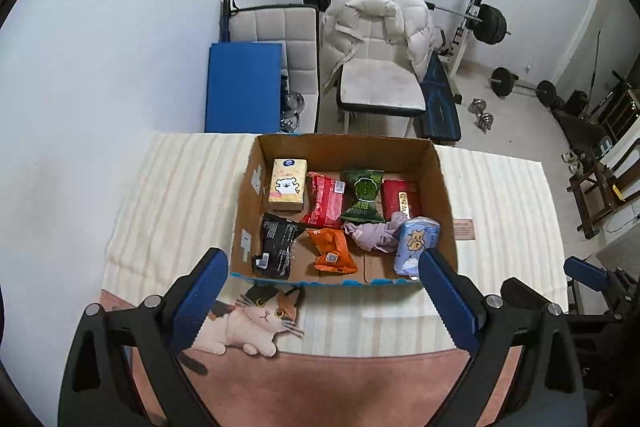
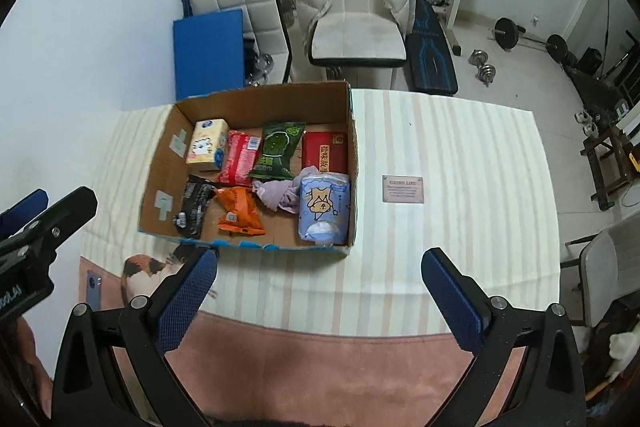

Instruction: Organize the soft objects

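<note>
An open cardboard box (image 1: 442,187) (image 2: 160,163) stands on the striped tablecloth. Inside lie a yellow tissue pack (image 1: 286,185) (image 2: 207,145), a red packet (image 1: 326,199) (image 2: 240,157), a green packet (image 1: 364,195) (image 2: 278,149), a red box (image 1: 400,199) (image 2: 324,151), a black packet (image 1: 276,245) (image 2: 194,205), an orange packet (image 1: 332,251) (image 2: 238,213), a crumpled lilac cloth (image 1: 374,235) (image 2: 278,197) and a blue tissue pack (image 1: 414,243) (image 2: 324,209). My left gripper (image 1: 322,263) is open and empty above the box's near edge. My right gripper (image 2: 320,263) is open and empty, just in front of the box.
A cat picture (image 1: 256,323) is printed on the cloth in front of the box. A small label card (image 2: 402,189) lies right of the box. Behind the table stand a chair with a white jacket (image 1: 378,27), a blue mat (image 1: 242,87) and weight equipment (image 1: 486,23).
</note>
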The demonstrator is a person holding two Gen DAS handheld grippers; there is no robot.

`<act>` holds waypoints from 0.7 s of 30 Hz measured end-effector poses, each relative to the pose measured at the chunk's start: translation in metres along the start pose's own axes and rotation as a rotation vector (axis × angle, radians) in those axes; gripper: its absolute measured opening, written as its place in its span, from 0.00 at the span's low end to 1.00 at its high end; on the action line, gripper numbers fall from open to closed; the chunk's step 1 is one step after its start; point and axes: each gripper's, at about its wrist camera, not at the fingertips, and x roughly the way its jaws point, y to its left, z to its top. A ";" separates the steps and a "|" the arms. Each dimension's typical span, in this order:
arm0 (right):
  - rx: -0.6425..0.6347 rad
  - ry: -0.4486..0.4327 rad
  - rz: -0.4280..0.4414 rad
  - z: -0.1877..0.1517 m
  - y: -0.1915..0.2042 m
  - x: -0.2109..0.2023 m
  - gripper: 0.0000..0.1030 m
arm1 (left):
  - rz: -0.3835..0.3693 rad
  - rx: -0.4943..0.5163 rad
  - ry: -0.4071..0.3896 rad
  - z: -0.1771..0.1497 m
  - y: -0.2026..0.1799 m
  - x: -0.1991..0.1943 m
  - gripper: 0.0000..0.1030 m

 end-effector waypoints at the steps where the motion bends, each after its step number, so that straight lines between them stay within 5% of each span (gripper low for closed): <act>1: -0.001 -0.007 0.005 -0.003 0.000 -0.008 1.00 | -0.008 0.001 -0.007 -0.002 0.000 -0.009 0.95; 13: -0.029 -0.124 0.023 -0.041 0.002 -0.114 1.00 | -0.032 -0.005 -0.056 -0.027 -0.004 -0.084 0.95; 21: -0.044 -0.153 0.028 -0.053 0.000 -0.145 1.00 | -0.029 -0.008 -0.080 -0.032 -0.007 -0.101 0.95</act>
